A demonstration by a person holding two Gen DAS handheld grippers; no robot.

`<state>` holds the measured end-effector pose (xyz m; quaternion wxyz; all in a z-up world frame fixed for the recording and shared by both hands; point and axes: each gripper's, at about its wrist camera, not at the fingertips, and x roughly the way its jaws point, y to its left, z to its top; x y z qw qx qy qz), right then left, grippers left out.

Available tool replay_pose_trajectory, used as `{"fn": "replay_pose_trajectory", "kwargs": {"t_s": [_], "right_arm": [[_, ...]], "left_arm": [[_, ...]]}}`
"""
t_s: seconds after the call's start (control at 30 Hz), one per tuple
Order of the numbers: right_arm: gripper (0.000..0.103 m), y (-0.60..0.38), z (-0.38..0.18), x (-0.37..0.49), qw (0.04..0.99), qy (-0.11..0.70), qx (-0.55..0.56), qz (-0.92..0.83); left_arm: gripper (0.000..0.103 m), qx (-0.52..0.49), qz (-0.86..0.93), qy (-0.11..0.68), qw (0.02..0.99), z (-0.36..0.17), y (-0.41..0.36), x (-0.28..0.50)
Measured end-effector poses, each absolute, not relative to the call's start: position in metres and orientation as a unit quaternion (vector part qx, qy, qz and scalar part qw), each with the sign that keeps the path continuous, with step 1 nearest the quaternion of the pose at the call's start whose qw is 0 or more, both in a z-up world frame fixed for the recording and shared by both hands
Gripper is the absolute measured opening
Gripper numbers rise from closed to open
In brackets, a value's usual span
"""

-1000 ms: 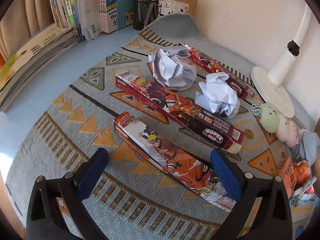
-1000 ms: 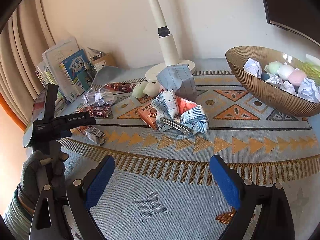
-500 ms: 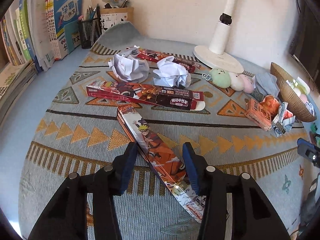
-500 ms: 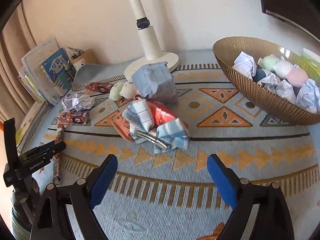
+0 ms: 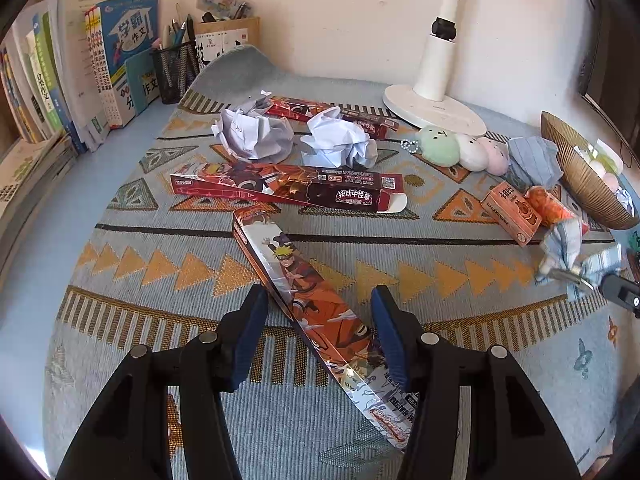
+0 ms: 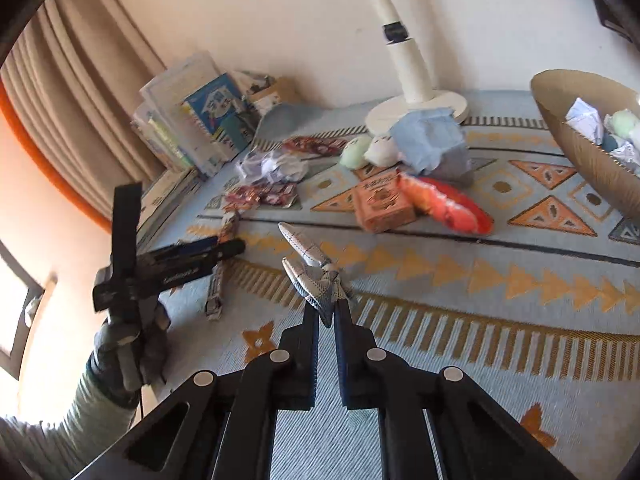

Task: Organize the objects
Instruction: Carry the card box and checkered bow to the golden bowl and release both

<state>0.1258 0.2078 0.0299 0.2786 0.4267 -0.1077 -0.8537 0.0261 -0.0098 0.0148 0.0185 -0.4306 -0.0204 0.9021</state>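
Patterned grey-and-orange mat [image 5: 168, 264] covers my worktop, books stacked upright at its left edge; one blue cover [image 5: 127, 36] reads 学霸作文. Left tongs [image 5: 318, 336] straddle the long orange anime pen box [image 5: 316, 304] lying diagonally on the mat, jaws opening, pads apparently not pressing it, though the right pad sits very close. Second pen box [image 5: 288, 188] beyond, label 按动中性笔. Right tongs [image 6: 327, 312] are clamped on the checked bow hair clip [image 6: 310, 268], raised just off the mat; blur softens it. Small orange carton [image 6: 382, 204] beside; print unreadable. Gold bowl [image 6: 580, 152] at right.
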Motion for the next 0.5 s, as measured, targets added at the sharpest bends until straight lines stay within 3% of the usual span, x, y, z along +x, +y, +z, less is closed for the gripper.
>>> {"fn": "replay_pose_trajectory", "kwargs": {"t_s": [0.13,0.2,0.27,0.37,0.5], "right_arm": [[0.026,0.192,0.017,0.137,0.281,-0.075,0.485,-0.825],[0.045,0.192,0.018,0.142,0.258,-0.060,0.477,-0.838],[0.077,0.192,0.021,0.145,0.252,-0.061,0.463,-0.848],[0.083,0.185,0.026,0.140,0.260,-0.065,0.450,-0.852],[0.083,0.159,0.016,0.116,0.209,0.015,0.467,-0.859]], "left_arm": [[0.051,-0.434,0.900,-0.017,0.021,0.014,-0.008,0.025],[0.051,-0.434,0.901,-0.015,0.020,0.014,-0.008,0.025],[0.051,-0.433,0.901,-0.015,0.021,0.014,-0.008,0.025],[0.051,-0.434,0.900,-0.015,0.020,0.015,-0.007,0.026],[0.053,-0.439,0.898,-0.019,0.003,0.015,-0.011,0.025]]}}
